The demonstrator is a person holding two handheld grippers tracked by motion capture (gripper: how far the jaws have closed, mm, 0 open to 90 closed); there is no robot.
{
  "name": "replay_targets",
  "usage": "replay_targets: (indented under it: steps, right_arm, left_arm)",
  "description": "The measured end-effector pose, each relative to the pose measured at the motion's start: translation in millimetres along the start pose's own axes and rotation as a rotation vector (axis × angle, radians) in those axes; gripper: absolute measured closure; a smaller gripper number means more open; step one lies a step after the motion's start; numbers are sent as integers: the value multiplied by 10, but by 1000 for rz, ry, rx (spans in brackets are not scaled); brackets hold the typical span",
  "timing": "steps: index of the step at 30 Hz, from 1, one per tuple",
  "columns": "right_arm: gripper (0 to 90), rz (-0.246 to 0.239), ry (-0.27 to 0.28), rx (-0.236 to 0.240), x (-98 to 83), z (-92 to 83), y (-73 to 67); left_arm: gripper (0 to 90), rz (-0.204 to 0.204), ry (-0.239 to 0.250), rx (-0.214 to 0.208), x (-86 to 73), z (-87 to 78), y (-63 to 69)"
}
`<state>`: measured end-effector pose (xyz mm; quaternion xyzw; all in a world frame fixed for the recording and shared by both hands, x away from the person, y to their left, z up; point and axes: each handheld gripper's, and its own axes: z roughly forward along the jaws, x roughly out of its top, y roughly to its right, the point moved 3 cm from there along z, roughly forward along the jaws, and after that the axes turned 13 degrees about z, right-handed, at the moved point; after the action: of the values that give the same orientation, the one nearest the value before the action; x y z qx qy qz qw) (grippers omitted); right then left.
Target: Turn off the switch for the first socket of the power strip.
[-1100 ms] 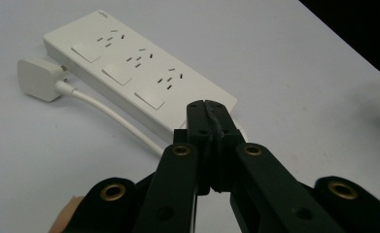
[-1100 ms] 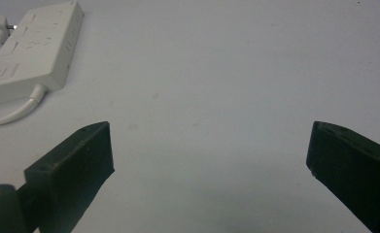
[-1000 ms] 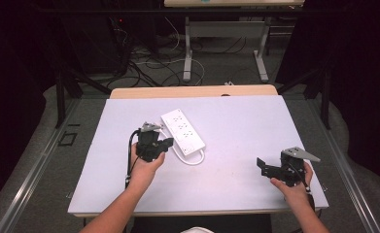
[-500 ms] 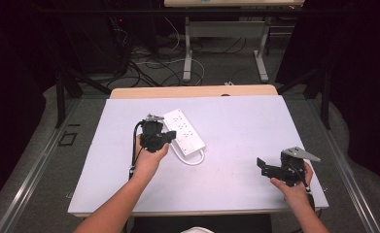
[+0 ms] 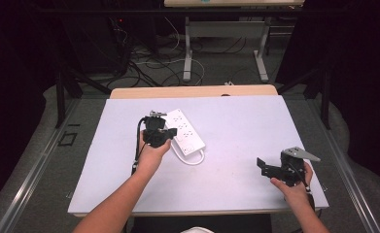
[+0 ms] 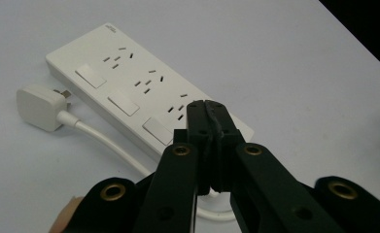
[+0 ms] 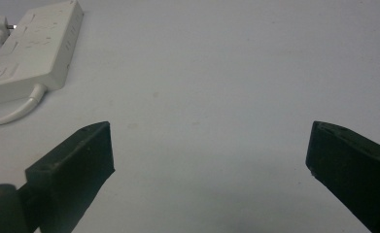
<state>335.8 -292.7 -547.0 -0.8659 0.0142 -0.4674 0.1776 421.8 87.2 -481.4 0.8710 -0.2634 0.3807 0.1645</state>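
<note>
A white power strip point(image 5: 185, 131) with three sockets and three switches lies flat at the middle left of the white table point(image 5: 246, 121). Its white cable point(image 5: 191, 158) loops at the near end, and the plug point(image 6: 38, 107) rests on the table beside the strip. My left gripper point(image 5: 159, 130) is shut with nothing between the jaws. In the left gripper view its tips point(image 6: 208, 104) hang over the strip point(image 6: 124, 87) by the nearest socket. My right gripper point(image 5: 264, 166) is held open near the front right, over bare table. In the right gripper view point(image 7: 209, 141) the strip point(image 7: 29, 46) lies far off at upper left.
A wooden tabletop edge point(image 5: 192, 91) shows behind the white surface. Beyond it the floor holds tangled cables point(image 5: 148, 60) and the metal legs of another desk point(image 5: 187, 48). Dark curtains close both sides.
My left gripper has moved forward and slightly right, up to the power strip's left side. The right gripper has stayed in place.
</note>
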Motion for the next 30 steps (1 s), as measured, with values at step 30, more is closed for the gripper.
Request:
replay_targets:
  steps: [30]
  right_arm:
    - [27,13,-8,-5,-4,2,9]
  left_arm:
    - [900,15,-108,43,36,357,-115]
